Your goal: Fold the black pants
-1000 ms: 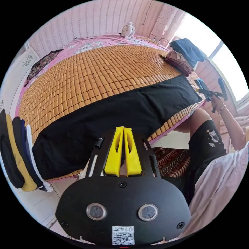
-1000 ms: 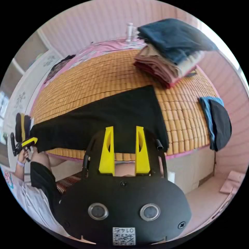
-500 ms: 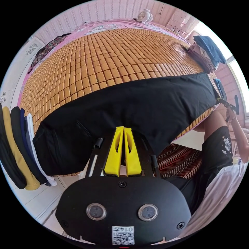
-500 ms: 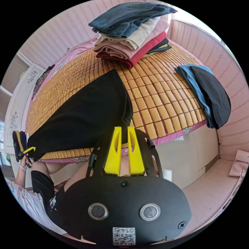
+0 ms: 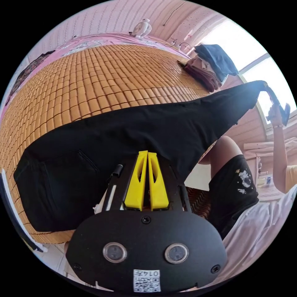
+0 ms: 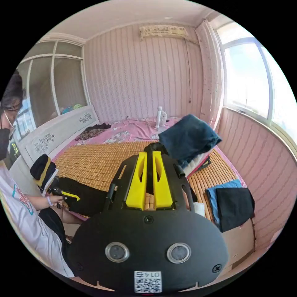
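so we hold the black pants at both ends: our left gripper clenched on the waist edge, low over the bamboo mat, and our right gripper clamped on the raised hem, likely to carry it over for a fold. a stack of folded clothes sits near the window in this pink-walled room.

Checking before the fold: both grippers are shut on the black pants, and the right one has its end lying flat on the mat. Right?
Not quite. Both grippers are shut on the pants, but the right gripper has its end lifted off the mat, up in the air. The left gripper view shows it. The left gripper holds the near edge low.
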Motion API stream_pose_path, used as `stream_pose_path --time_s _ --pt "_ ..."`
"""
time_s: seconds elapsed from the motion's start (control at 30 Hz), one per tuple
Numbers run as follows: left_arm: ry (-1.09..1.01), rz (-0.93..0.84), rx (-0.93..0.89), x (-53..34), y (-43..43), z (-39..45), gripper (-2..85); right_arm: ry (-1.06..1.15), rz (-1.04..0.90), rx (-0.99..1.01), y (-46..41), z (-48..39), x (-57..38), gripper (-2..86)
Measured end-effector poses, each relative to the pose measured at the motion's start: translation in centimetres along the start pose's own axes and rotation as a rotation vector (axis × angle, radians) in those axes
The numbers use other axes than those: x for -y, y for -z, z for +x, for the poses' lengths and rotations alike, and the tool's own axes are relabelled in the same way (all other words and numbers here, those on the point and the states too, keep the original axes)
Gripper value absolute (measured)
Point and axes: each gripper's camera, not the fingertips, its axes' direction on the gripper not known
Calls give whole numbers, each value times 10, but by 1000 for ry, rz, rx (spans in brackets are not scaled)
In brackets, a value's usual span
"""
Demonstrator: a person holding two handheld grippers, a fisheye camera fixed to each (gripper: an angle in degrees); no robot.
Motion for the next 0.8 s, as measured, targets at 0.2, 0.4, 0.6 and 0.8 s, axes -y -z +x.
stream_pose_path --time_s 0.2,0.4,0.6,0.8 --pt "103 134 -279 -8 1 -7 -10 335 -104 516 -39 -128 30 37" --pt "253 221 -147 -82 71 -62 -10 325 -681 752 -185 -226 -90 83" --pt "329 261 -141 -121 95 -93 -10 262 -744 685 -214 -246 -134 83" --pt "343 235 -187 -125 80 -100 -9 564 -742 616 -230 -322 -149 87"
